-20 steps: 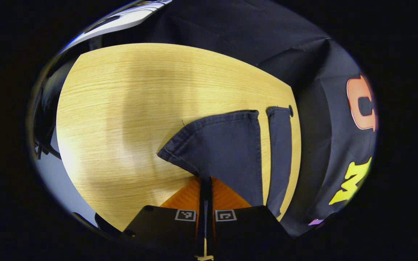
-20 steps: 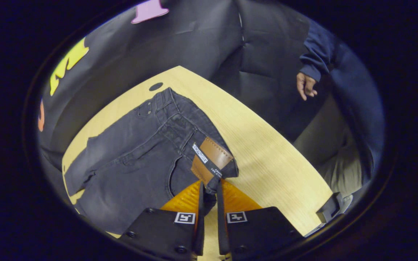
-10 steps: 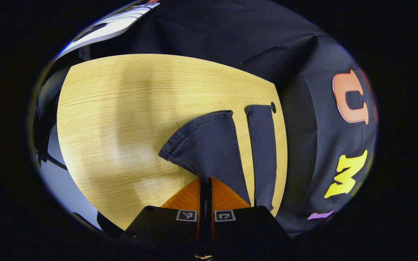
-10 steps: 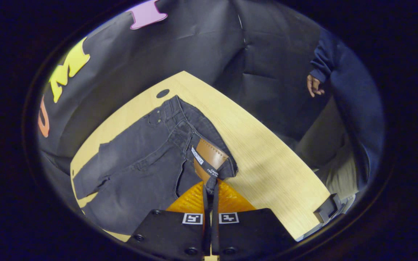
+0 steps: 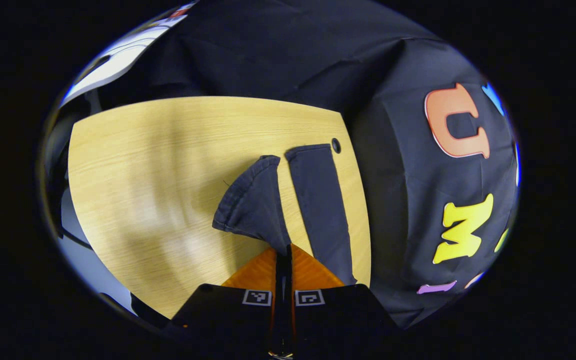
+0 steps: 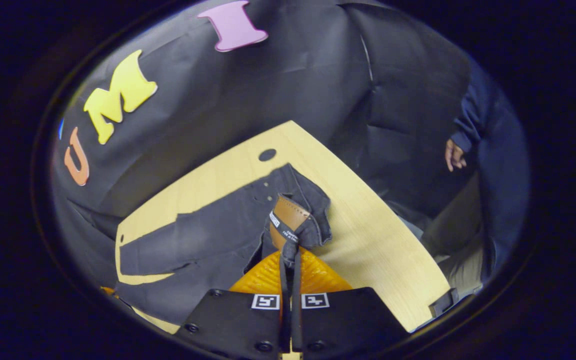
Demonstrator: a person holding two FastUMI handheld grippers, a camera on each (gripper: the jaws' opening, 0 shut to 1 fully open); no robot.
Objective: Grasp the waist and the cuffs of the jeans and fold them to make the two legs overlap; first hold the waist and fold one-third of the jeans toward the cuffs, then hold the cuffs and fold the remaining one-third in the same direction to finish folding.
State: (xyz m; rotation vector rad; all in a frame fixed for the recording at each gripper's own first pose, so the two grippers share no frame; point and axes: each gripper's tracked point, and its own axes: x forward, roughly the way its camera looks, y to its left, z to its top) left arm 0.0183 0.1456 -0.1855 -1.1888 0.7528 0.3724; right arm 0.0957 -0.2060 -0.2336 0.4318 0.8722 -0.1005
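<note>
Behind each gripper's pinch — left cuff, right waist — fabric edge hidden.

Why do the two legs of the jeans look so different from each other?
The near leg is pinched in the left tool and lifted, so its cuff curls and bunches. The far leg lies flat and straight on the table, with nothing holding it. The near leg tapers toward the tool; the far leg keeps an even width. Both are the same dark denim, with a strip of table between them.
</note>
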